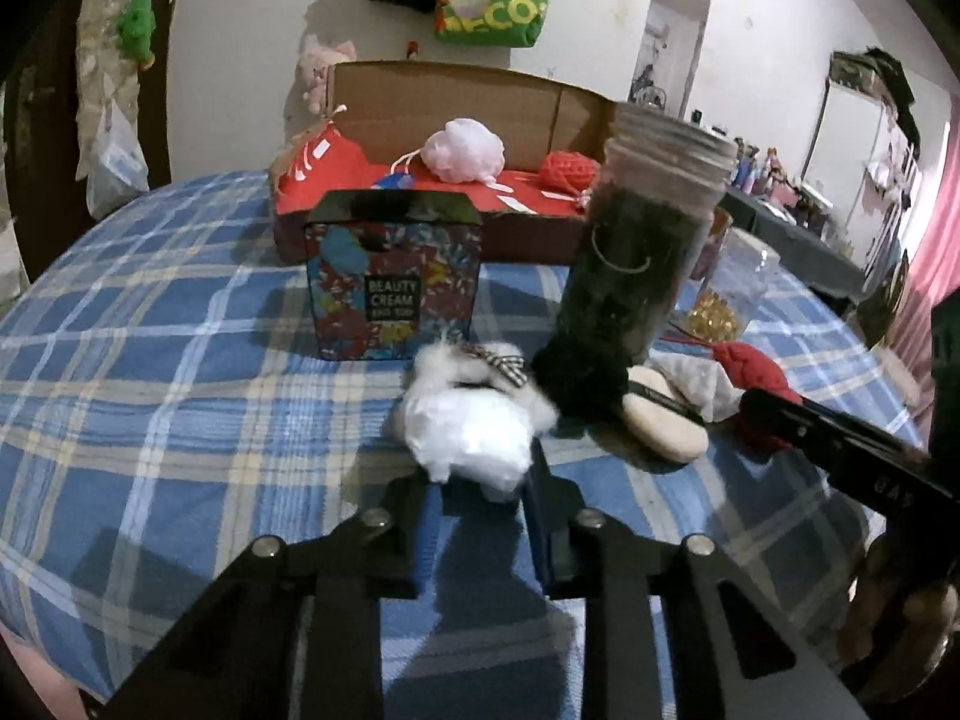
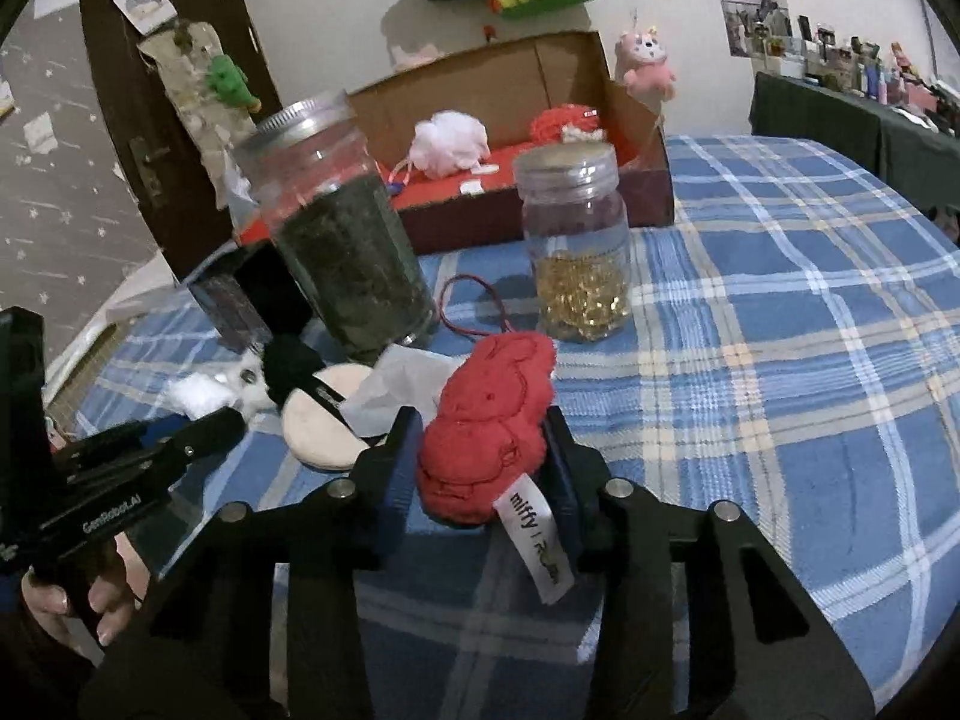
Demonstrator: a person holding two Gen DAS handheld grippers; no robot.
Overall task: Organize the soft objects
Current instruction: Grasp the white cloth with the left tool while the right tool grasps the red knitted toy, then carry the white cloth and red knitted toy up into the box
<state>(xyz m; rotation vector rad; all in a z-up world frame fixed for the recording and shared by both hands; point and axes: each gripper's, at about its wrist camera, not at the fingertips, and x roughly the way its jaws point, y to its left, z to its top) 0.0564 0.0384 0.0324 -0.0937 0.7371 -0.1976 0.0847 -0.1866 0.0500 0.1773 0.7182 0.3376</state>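
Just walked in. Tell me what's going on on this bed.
A person is sorting soft things with a handheld gripper in each hand. The left gripper has closed on a white fluffy toy; the right gripper has closed on a red plush. Both toys are still down on the plaid cover. Behind stands an open cardboard box, already holding a pink pouf and a red item.
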